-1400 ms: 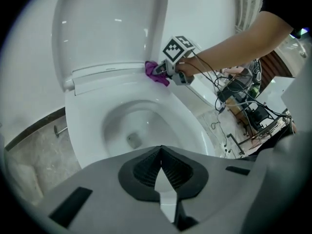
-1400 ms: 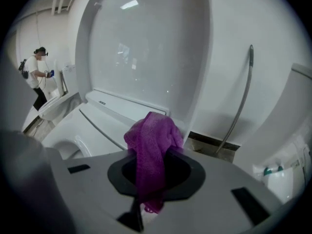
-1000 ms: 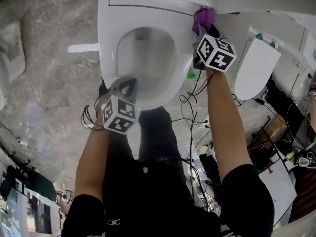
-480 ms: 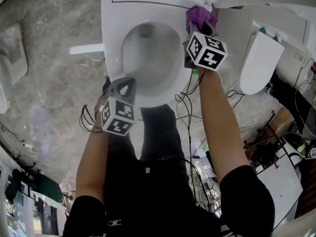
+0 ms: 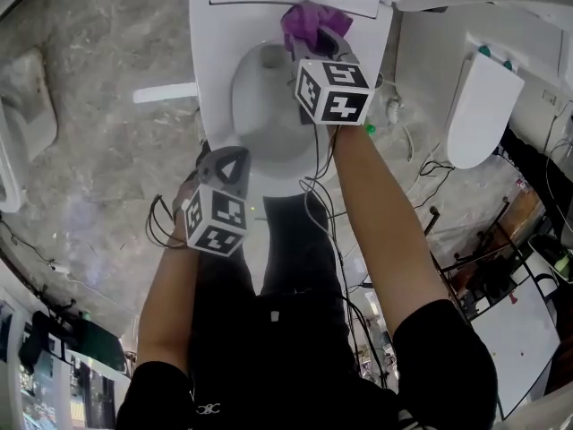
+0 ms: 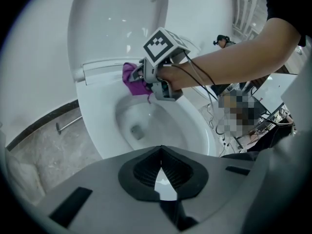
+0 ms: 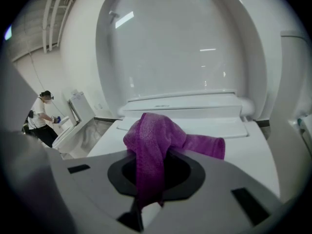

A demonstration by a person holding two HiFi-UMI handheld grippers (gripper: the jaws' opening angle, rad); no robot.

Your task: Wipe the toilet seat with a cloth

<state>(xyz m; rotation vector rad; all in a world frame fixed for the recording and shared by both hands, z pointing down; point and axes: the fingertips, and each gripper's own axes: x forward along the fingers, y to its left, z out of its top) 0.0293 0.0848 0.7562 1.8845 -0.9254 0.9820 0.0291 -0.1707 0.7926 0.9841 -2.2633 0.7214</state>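
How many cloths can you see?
1: the purple cloth, held in the right gripper, at the back of the seat. Others may be hidden.

I see grey marbled floor (image 5: 98,177) at nine o'clock in my head view, with a white bar (image 5: 166,92) lying on it at ten. A white oval-lidded fixture (image 5: 483,106) stands at two and loose cables (image 5: 436,167) at three. In the right gripper view, a person (image 7: 41,112) crouches at nine.

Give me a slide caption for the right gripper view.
Right tool grips a purple cloth at the back of the white toilet seat, lid raised.
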